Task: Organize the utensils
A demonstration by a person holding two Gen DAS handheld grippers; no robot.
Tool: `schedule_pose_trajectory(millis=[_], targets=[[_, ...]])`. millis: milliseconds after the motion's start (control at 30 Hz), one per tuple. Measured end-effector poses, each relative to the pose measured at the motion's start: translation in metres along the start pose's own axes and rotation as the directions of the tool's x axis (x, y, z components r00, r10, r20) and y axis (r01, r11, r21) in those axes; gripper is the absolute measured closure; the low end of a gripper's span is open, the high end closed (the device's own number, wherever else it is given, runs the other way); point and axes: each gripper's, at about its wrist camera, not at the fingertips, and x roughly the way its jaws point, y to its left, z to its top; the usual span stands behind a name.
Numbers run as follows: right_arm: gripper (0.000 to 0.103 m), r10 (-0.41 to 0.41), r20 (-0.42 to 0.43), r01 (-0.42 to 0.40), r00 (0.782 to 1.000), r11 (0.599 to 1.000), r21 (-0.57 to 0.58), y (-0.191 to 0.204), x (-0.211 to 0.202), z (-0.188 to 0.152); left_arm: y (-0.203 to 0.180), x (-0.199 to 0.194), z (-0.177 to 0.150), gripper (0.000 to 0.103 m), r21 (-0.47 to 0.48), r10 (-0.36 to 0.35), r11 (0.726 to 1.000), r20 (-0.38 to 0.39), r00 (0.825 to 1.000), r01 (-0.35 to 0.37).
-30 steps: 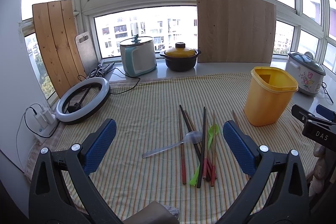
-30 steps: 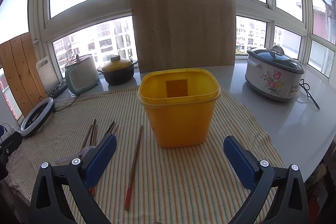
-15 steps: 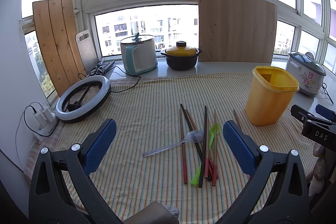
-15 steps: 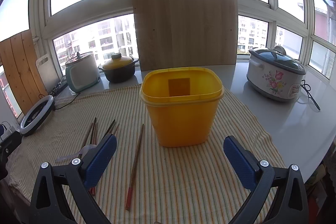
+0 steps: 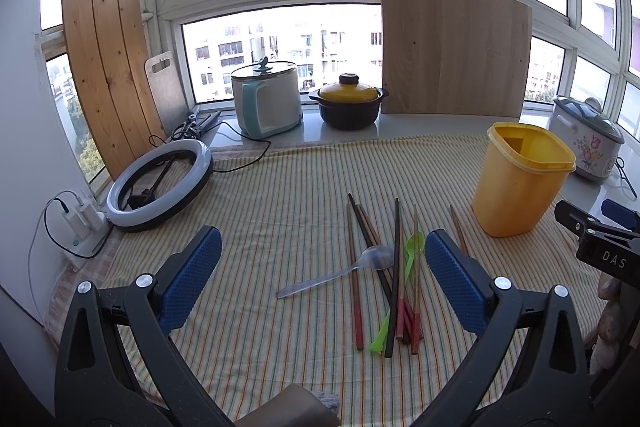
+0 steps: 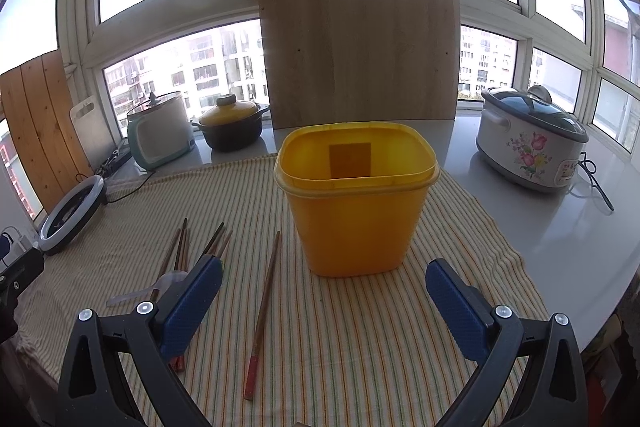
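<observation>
Several chopsticks (image 5: 396, 267), a clear spoon (image 5: 340, 271) and a green spoon (image 5: 406, 267) lie in a loose pile on the striped cloth (image 5: 280, 211). My left gripper (image 5: 322, 279) is open and empty, hovering just before the pile. An empty yellow bin (image 6: 356, 203) stands upright in front of my right gripper (image 6: 324, 307), which is open and empty. One chopstick (image 6: 264, 307) lies apart, left of the bin. The pile also shows at the left of the right wrist view (image 6: 180, 251). The bin appears in the left wrist view (image 5: 520, 183).
A ring light (image 5: 160, 183) lies at the far left. A kettle (image 5: 268, 99), a black pot with a yellow lid (image 5: 348, 103) and a wooden board (image 5: 452, 43) stand by the window. A flowered cooker (image 6: 532, 143) sits on the right counter.
Both views have shifted only slightly; the bin looks a little farther from my left gripper. Nothing on the cloth has moved.
</observation>
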Motion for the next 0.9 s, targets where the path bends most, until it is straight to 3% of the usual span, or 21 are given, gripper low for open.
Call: schedule_pose_trajectory(millis=[733,900], targets=[[0.0,0.04,-0.032,-0.04,0.999,0.999,0.004,0.001,0.015,-0.01,0.016,0.024,-0.012,0.0,-0.035,-0.011,0.999,-0.068,0.998,0.009],[0.0,0.037,-0.047,-0.037,0.998,0.999,0.01,-0.007,0.021,-0.012,0.022,0.033,-0.02,0.0,0.003,0.006,1.0,-0.089,0.996,-0.006]])
